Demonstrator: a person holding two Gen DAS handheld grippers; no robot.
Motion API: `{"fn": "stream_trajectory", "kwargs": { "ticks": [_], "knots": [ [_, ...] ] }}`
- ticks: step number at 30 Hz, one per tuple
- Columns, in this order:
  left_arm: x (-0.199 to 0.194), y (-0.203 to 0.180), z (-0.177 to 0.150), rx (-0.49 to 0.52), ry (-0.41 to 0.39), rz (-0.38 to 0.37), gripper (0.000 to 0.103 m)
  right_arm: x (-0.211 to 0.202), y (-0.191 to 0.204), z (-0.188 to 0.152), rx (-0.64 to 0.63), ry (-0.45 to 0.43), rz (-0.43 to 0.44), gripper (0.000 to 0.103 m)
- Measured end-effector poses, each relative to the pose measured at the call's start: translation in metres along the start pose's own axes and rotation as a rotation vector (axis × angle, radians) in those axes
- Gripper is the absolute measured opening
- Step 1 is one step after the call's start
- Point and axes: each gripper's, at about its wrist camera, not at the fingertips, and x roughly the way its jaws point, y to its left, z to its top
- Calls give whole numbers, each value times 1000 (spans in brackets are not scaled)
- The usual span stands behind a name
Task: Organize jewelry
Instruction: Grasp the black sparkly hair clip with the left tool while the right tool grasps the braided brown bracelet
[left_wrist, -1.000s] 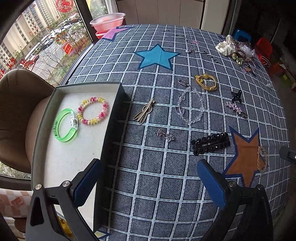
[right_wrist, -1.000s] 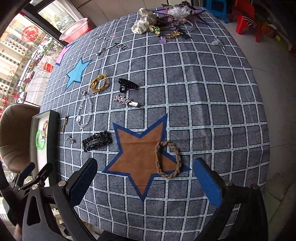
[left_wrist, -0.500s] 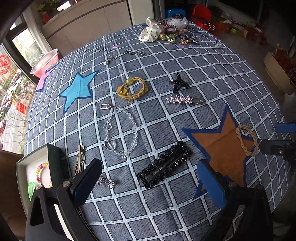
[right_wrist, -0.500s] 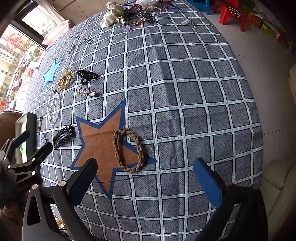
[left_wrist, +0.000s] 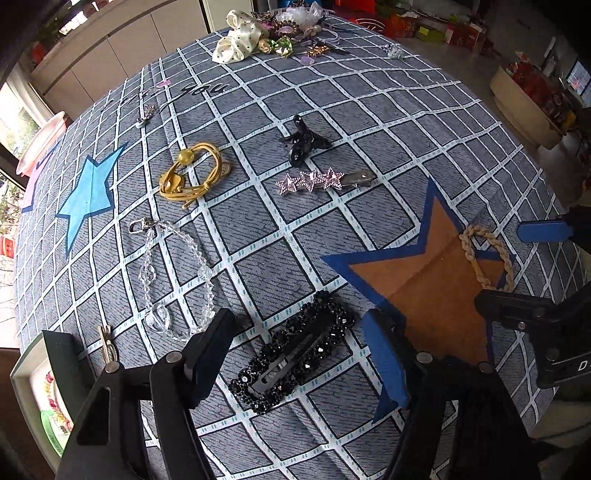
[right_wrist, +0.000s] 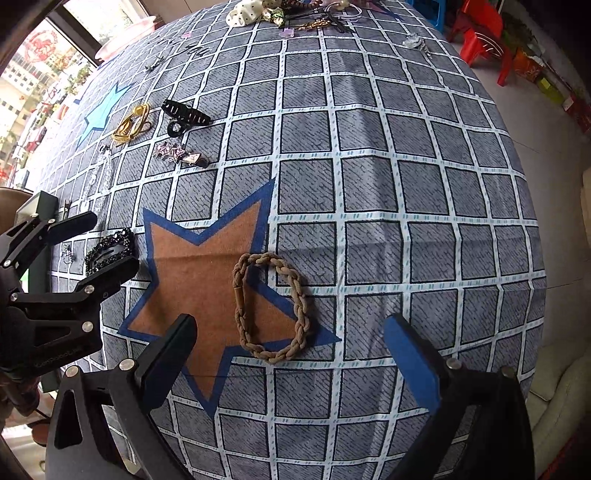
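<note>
1. Below, in the left wrist view, the left gripper points down at the cloth with its jaws closing. The black clip lies between them. Neither pad touches it yet, as far as the picture shows.
2. Just beyond the left jaw lies the clear bracelet. Further ahead sit the yellow cord, the star clip and the claw clip.
3. Left of the left jaw, the tray stands at the table edge, with a beaded bracelet and a green band partly seen inside.
4. Right of the right jaw, the brown star carries the braided bracelet, and parts of the other gripper show above it.
5. Now the right wrist view: the right gripper points straight down, jaws wide and holding nothing.
6. The braided bracelet lies between the jaws, nearer the left one, flat on the brown star and touching neither pad.
7. Left of the left jaw, the left gripper straddles the black clip.
8. Far ahead of the jaws, a heap of hair things sits at the cloth's far edge.
</note>
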Motion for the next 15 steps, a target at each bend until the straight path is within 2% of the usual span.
{"fn": "stream_trajectory", "kwargs": {
  "ticks": [3,6,7,11,14,15],
  "knots": [
    [0,1,0,-7,1,-14,77,5,11,-1,-29,-10,-42,96],
    [-1,-5,3,11,-4,-21,62,14,29,1,-67,-18,-98,91],
    [-3,-7,3,15,-5,-24,52,15,33,-1,-81,-21,-116,89],
    [-6,-14,-2,12,-6,-32,51,18,44,-6,-110,-39,-111,79],
    [-12,-13,-6,-34,-13,-53,51,12,47,-12,-124,-62,-107,54],
    [-15,-12,-8,-50,-17,-59,51,10,48,-11,-122,-65,-104,33]
  ]
}}
